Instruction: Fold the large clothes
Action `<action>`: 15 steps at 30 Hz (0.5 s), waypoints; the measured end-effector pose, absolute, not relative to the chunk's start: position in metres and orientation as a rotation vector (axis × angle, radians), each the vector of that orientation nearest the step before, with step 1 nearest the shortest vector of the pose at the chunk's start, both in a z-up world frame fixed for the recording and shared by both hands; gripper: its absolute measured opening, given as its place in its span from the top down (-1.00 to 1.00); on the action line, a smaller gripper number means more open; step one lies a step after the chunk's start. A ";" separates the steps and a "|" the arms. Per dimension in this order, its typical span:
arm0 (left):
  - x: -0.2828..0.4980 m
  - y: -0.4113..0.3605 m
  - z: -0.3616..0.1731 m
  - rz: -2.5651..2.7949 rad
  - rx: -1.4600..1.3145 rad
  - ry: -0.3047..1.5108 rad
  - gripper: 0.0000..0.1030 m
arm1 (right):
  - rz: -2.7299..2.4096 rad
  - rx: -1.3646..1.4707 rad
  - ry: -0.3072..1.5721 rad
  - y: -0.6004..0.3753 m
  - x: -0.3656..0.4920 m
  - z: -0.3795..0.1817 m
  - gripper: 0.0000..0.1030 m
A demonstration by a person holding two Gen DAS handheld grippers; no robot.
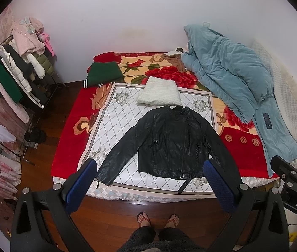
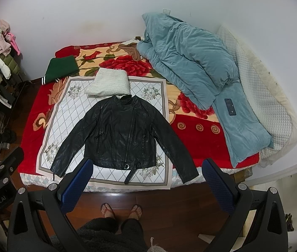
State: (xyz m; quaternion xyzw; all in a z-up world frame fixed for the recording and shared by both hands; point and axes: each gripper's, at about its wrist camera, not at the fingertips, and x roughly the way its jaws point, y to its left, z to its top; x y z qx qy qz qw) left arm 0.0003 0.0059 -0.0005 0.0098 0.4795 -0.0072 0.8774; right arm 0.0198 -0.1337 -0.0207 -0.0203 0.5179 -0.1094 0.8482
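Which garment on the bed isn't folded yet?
The black leather jacket, spread flat with sleeves out; the white fluffy garment and green one are already folded.

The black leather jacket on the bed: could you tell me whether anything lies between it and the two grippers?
Nothing visible does. The black leather jacket lies spread flat on the white patterned cloth; the left gripper and right gripper hang open above the bed's near edge. The folded white knit sits beyond the collar.

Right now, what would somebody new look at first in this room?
Probably the black jacket, spread flat with its sleeves out on a white cloth at the near end of the bed. Next, the red flowery blanket under it, and the big blue quilt heaped on the right.
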 end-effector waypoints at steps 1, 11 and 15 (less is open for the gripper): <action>0.000 0.006 -0.001 -0.015 0.022 1.000 -1.00 | -0.231 -0.043 1.092 -0.134 0.020 -0.021 -1.00; 0.004 0.013 0.004 -0.013 0.022 1.000 -1.00 | -0.229 -0.042 1.092 -0.134 0.019 -0.019 -1.00; 0.003 0.012 0.004 -0.013 0.022 0.998 -1.00 | -0.230 -0.042 1.092 -0.134 0.019 -0.019 -1.00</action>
